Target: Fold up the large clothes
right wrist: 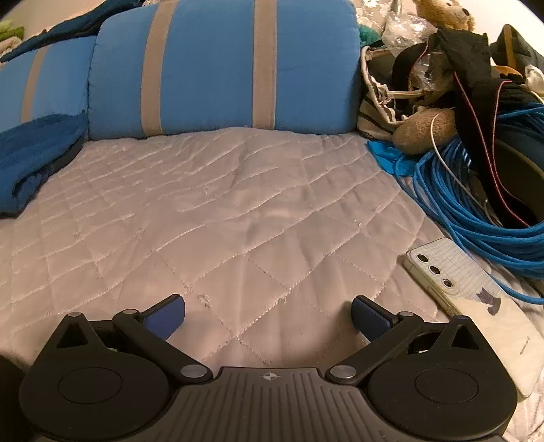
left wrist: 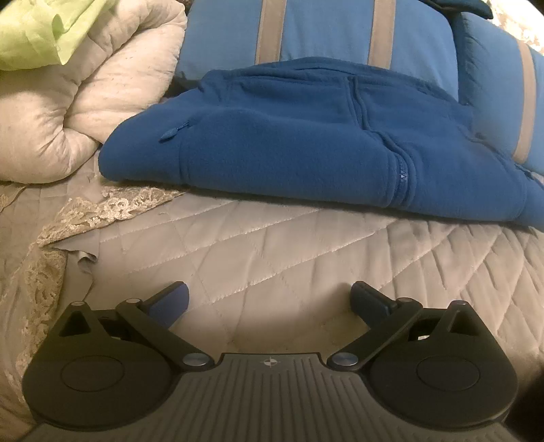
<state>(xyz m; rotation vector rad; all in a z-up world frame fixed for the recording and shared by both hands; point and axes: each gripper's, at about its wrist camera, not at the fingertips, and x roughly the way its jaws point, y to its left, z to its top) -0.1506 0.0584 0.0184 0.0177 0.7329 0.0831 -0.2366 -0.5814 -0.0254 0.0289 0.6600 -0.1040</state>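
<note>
Item: 1 blue fleece jacket [left wrist: 306,136], folded compact, lying ahead of the left gripper [left wrist: 270,299]. Left gripper and right gripper [right wrist: 268,314]: fingers spread, nothing between them. Fold appears complete; only tidying remains.

Folded fleece [left wrist: 306,142] on quilt [left wrist: 272,244], before pillows [left wrist: 323,30]

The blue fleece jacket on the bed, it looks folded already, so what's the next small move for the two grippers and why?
Probably draw both grippers back and leave it. The blue fleece jacket already lies folded in a compact stack on the quilted bedspread. The left gripper and the right gripper are both open and empty, short of the fabric. Another fold looks unneeded, though the far side is hidden.
</note>
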